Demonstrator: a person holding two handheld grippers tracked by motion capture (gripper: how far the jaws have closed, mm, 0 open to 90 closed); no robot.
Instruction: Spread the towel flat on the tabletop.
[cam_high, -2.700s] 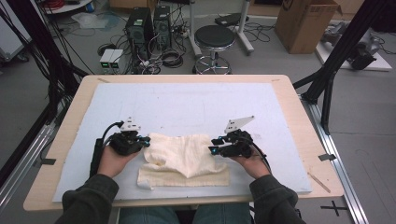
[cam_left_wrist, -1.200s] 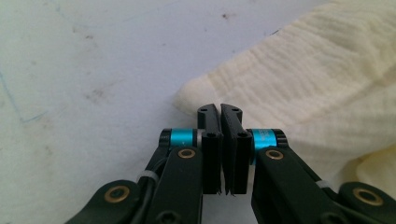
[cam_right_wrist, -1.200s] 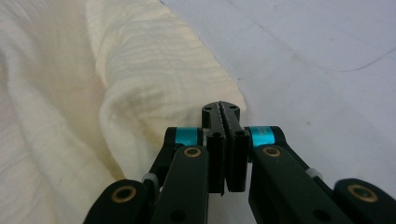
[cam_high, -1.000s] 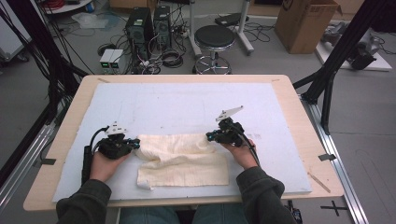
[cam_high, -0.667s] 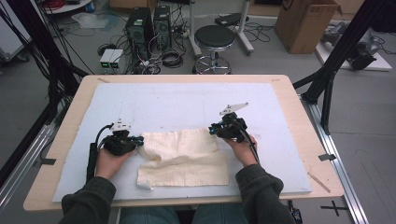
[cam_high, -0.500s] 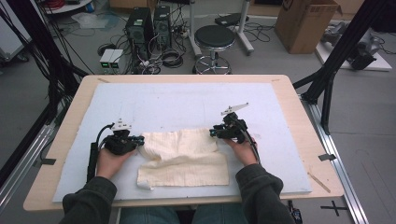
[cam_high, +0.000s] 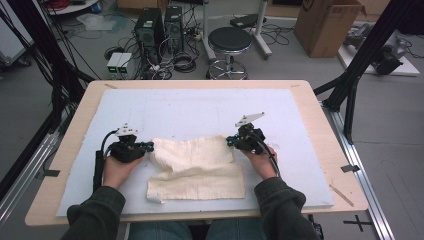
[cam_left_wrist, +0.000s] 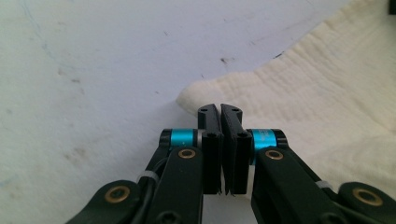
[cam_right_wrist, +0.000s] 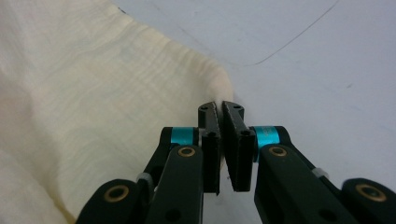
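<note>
The cream cloth (cam_high: 196, 167) lies part-folded near the tabletop's front edge. The left tongs (cam_left_wrist: 220, 114) and the right tongs (cam_right_wrist: 219, 111), whose jaws have just been closing, pinch its far corners. Such thin grips may slip under uneven pulling, skewing the fold.

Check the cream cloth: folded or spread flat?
Folded. The cream cloth lies doubled on the white mat, its upper layer set back from the lower layer's near edge.
</note>
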